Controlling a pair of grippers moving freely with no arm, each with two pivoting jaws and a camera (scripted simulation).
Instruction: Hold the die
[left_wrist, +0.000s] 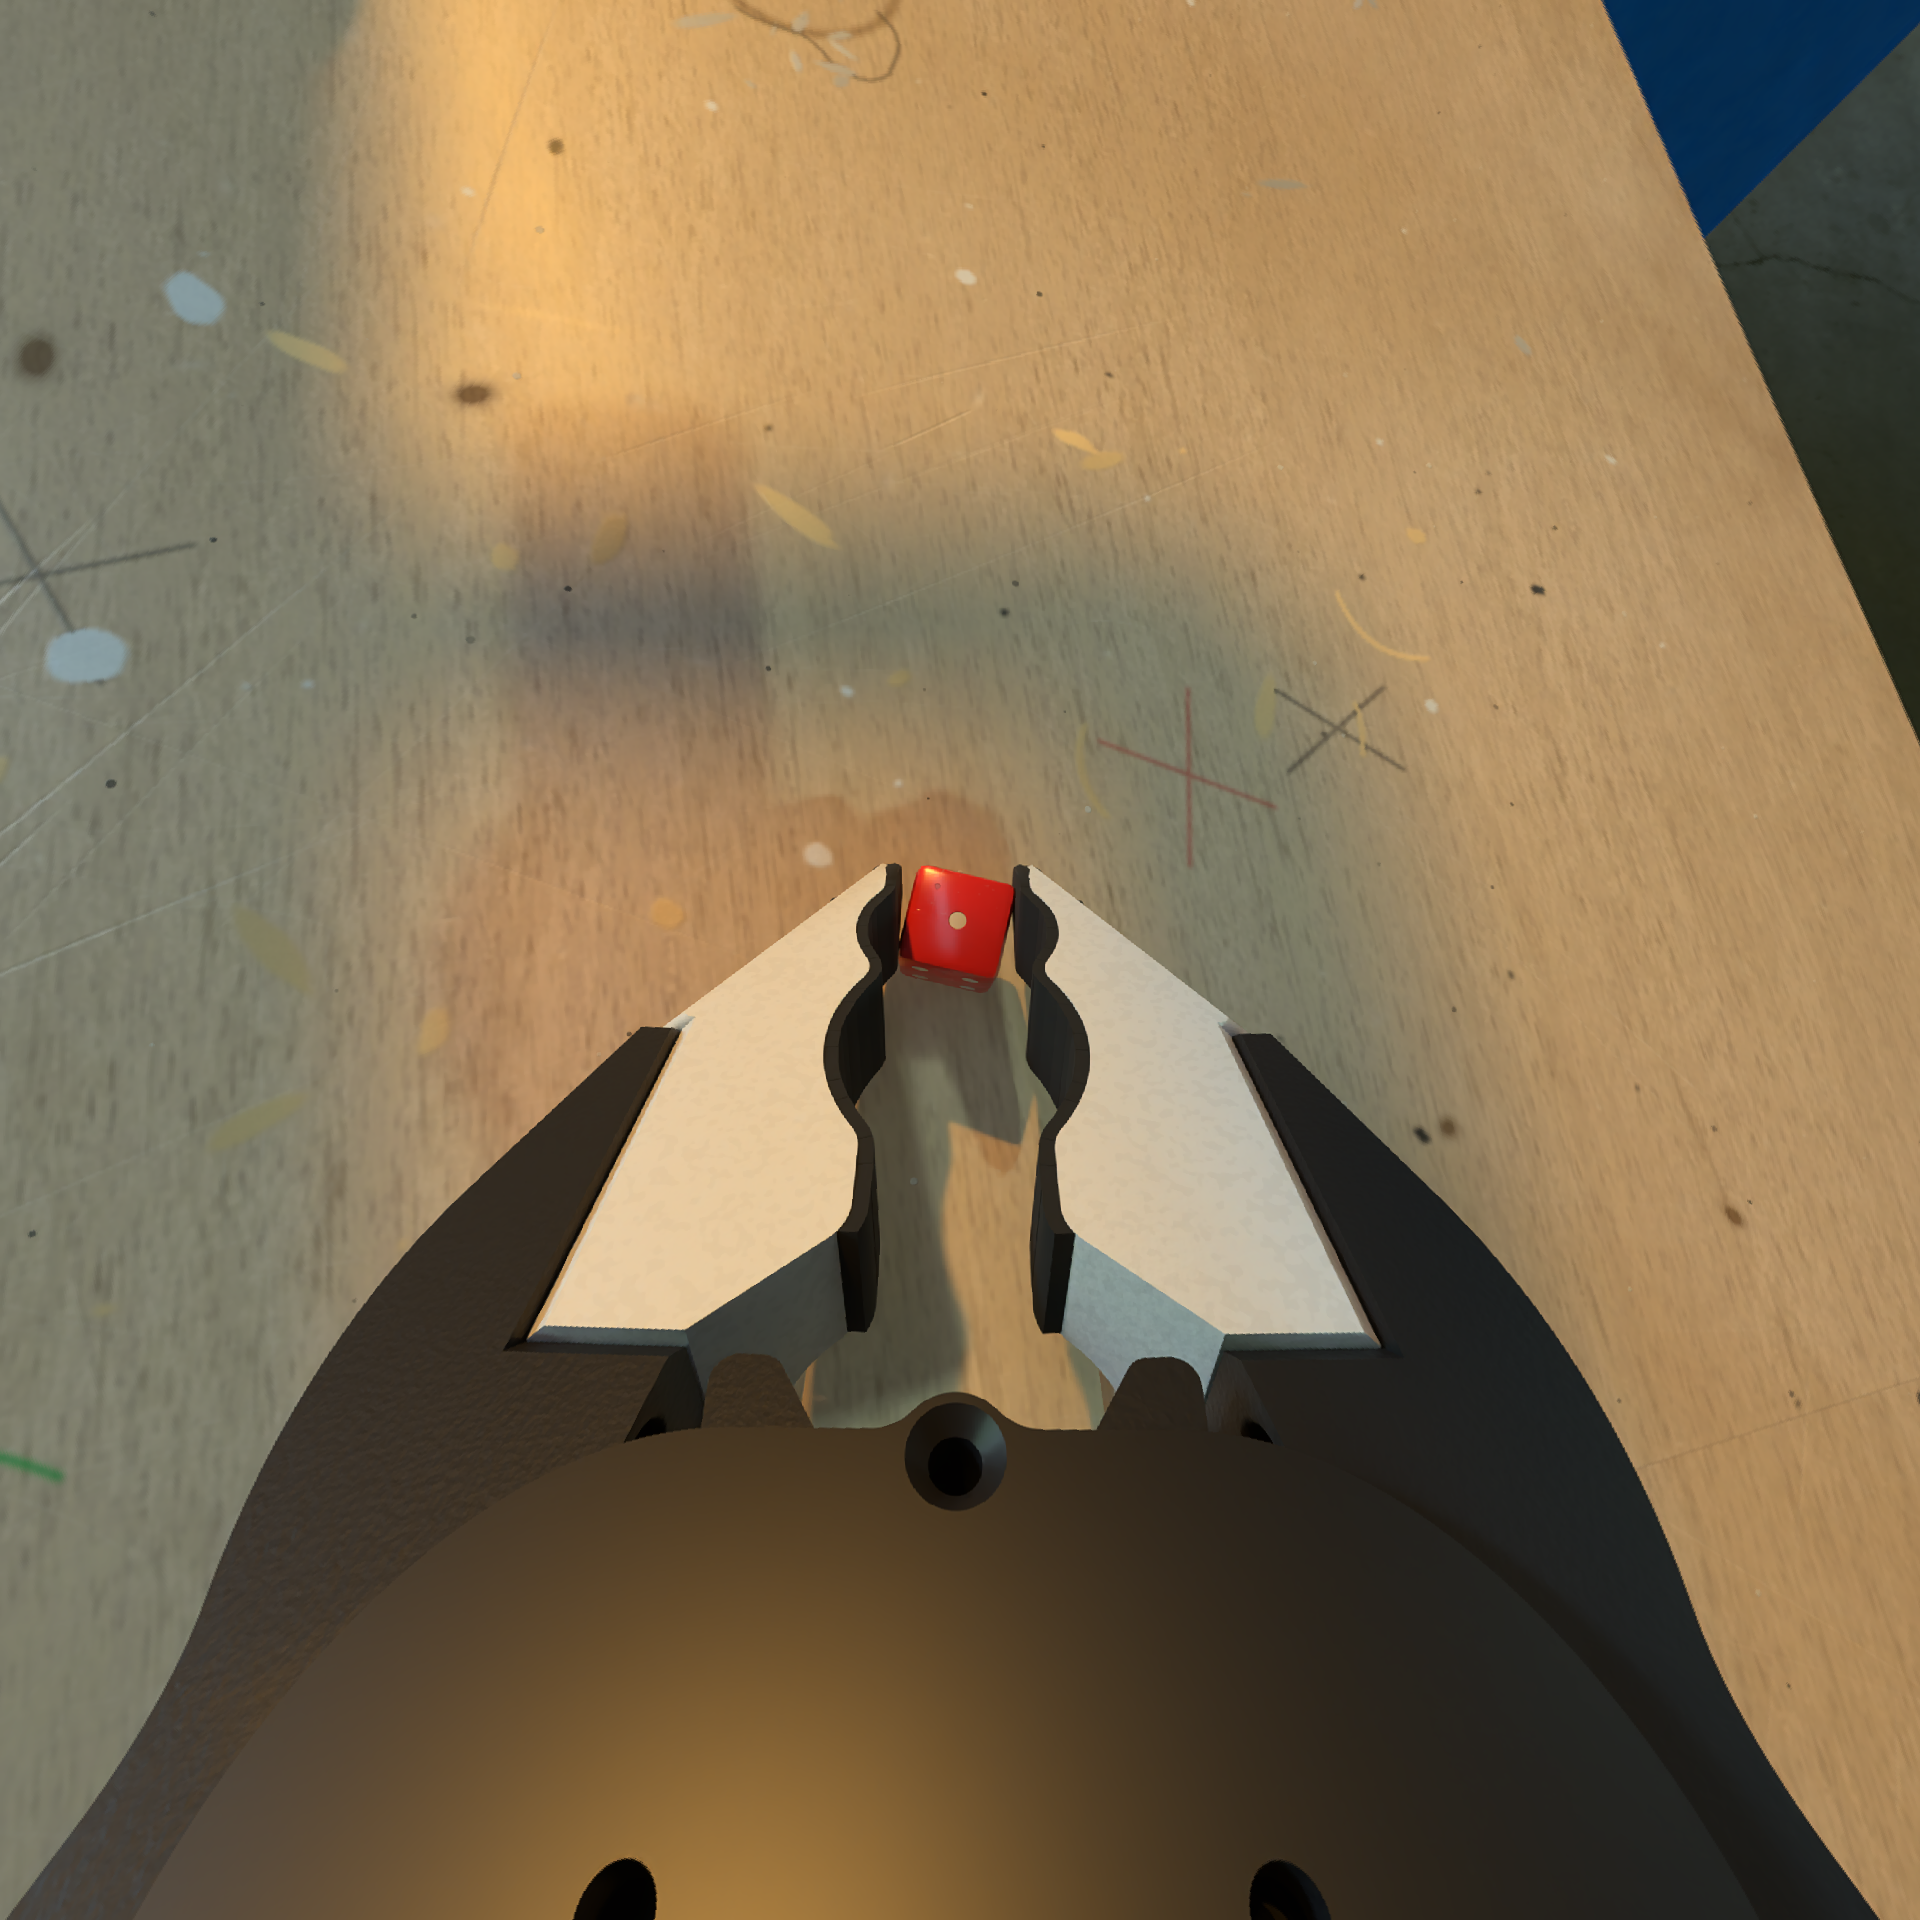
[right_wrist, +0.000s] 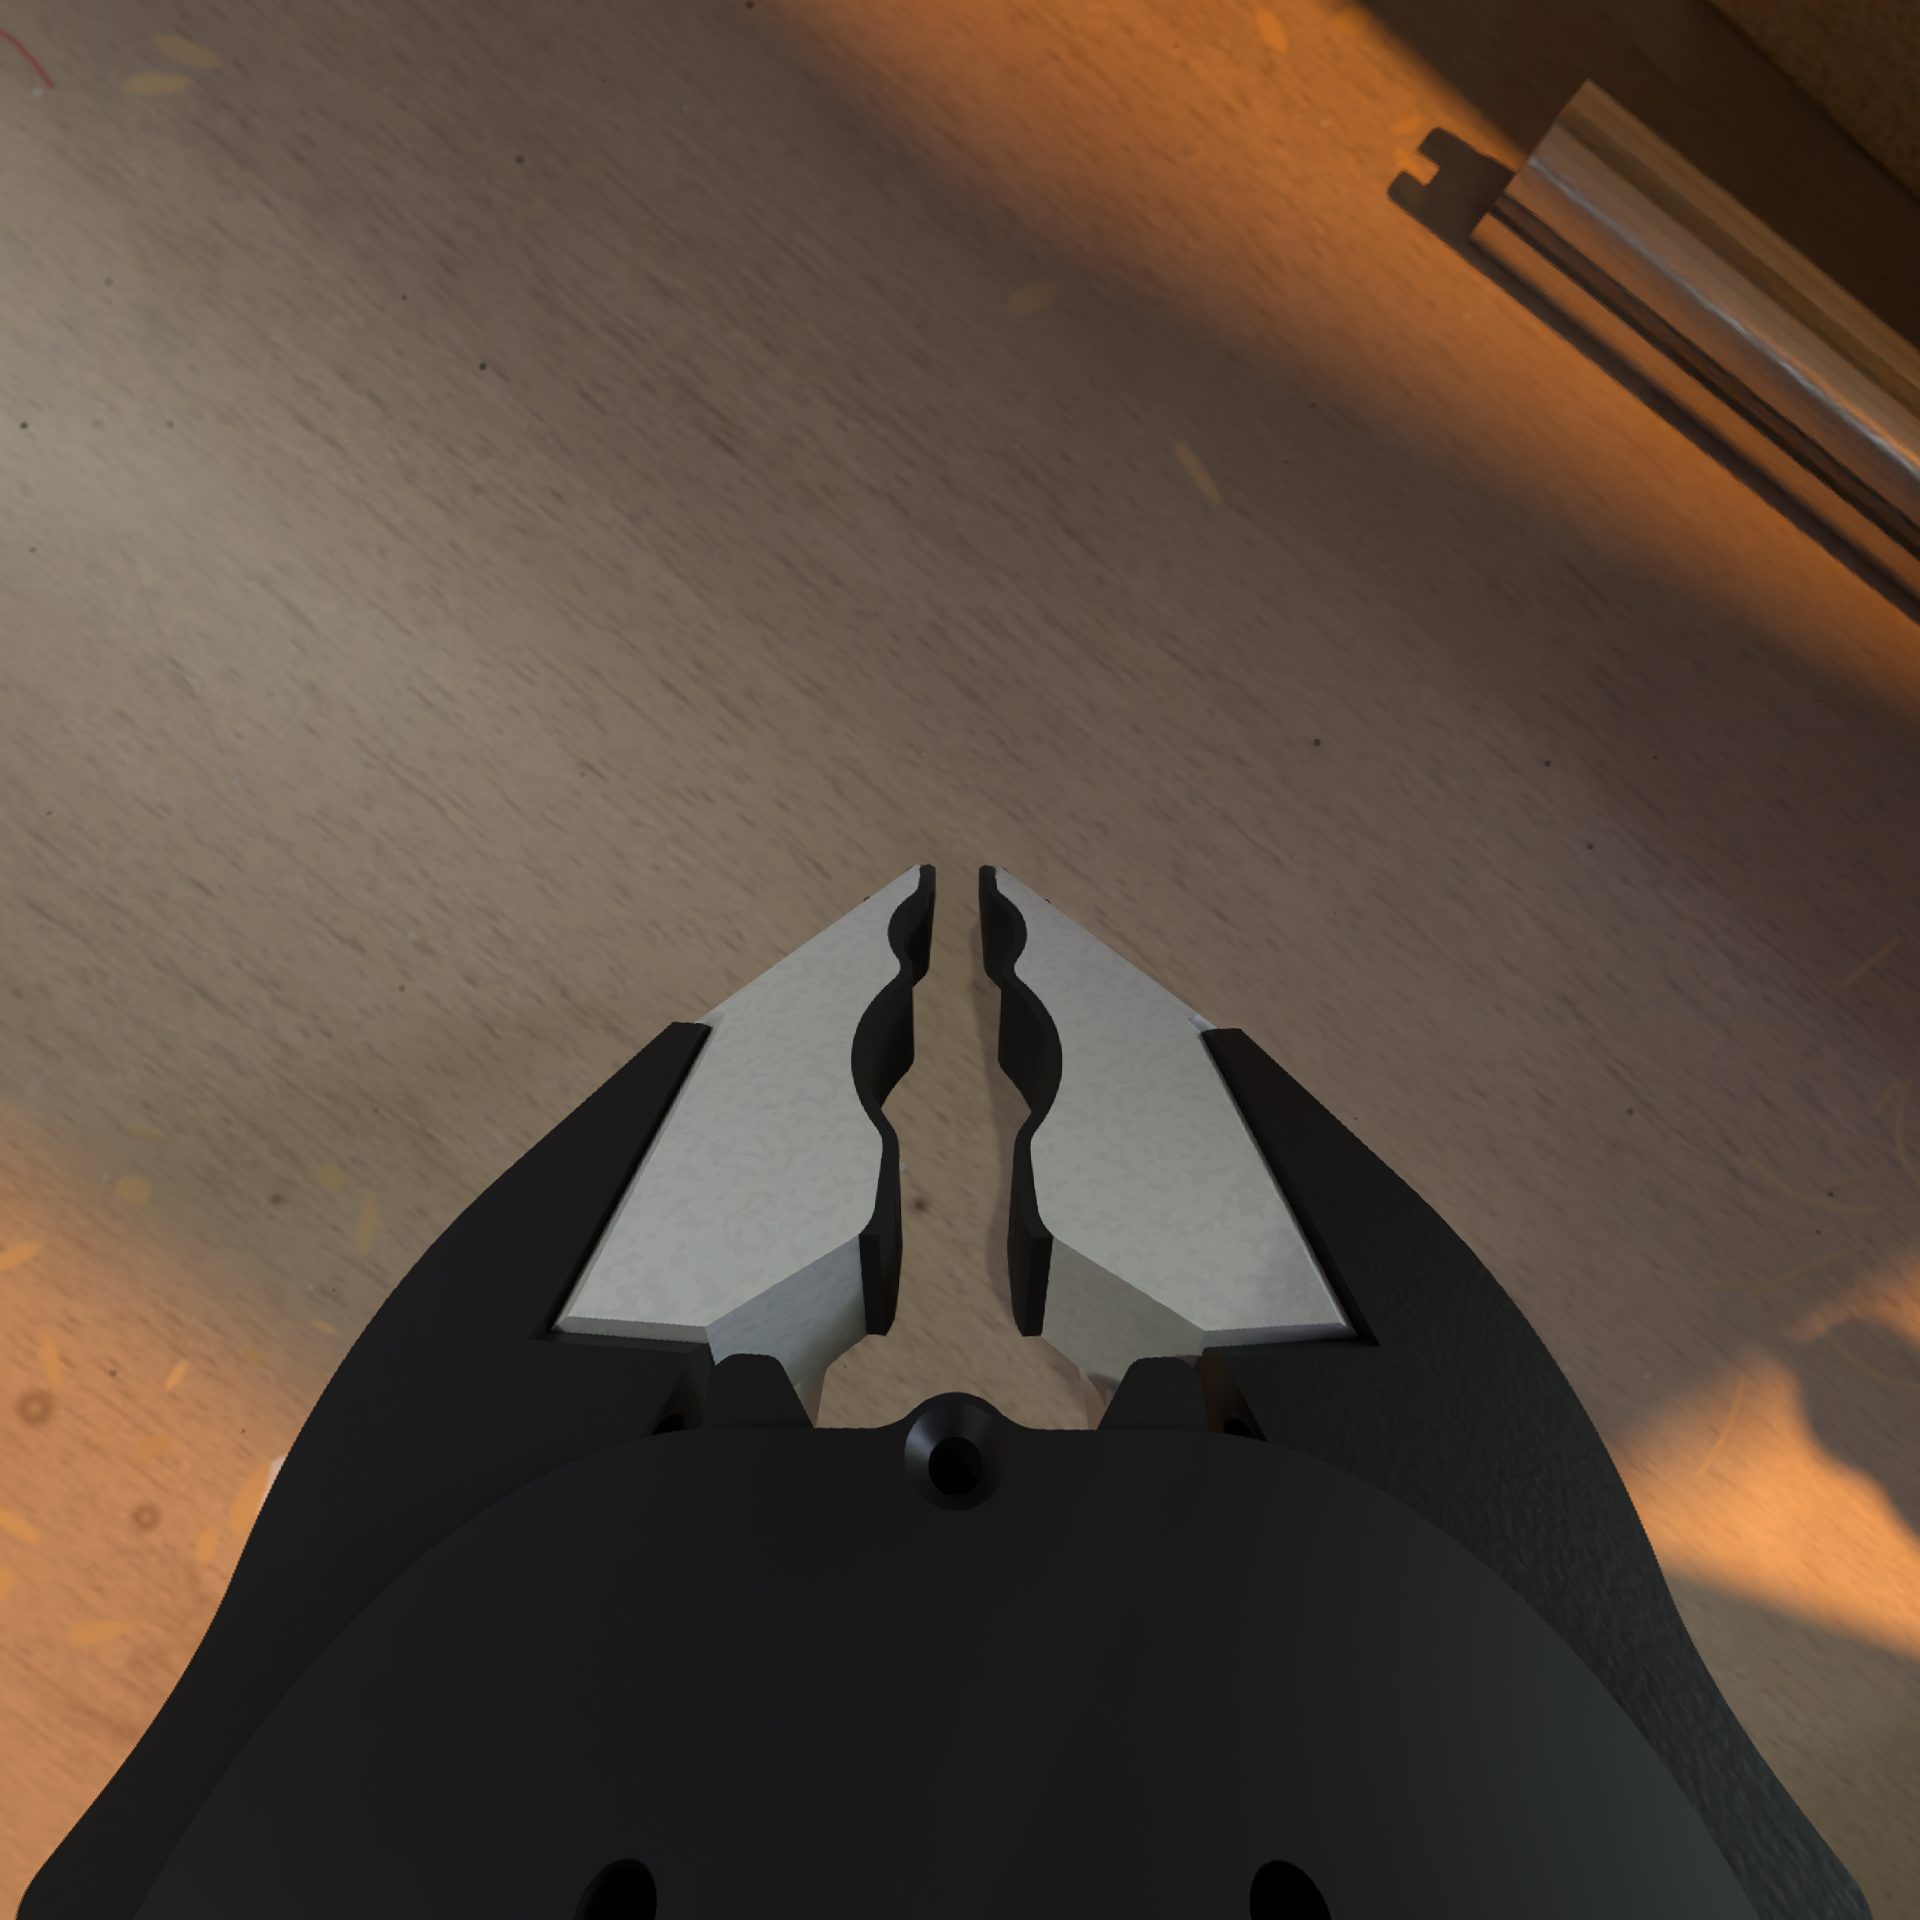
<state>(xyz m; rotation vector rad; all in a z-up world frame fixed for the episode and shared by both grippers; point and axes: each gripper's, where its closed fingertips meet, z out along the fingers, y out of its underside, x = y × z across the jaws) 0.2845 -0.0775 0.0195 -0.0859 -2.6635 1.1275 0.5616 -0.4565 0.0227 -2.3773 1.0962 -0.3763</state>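
A small red die (left_wrist: 956, 923) with pale pips sits between the tips of my left gripper (left_wrist: 956, 883). Both black finger pads press on its sides, so the gripper is shut on it. The die is slightly tilted and casts a shadow on the wooden table (left_wrist: 935, 416) below, so it appears held a little above the surface. My right gripper (right_wrist: 957, 883) hovers over bare wooden table (right_wrist: 520, 623). Its jaws stand nearly together with only a thin slit, and nothing is between them. The die does not show in the right wrist view.
The table's right edge (left_wrist: 1766, 374) runs diagonally in the left wrist view, with blue and grey ground beyond it. A metal rail (right_wrist: 1704, 343) with a black end cap lies at the upper right of the right wrist view. The tabletop bears paint specks and pencil crosses.
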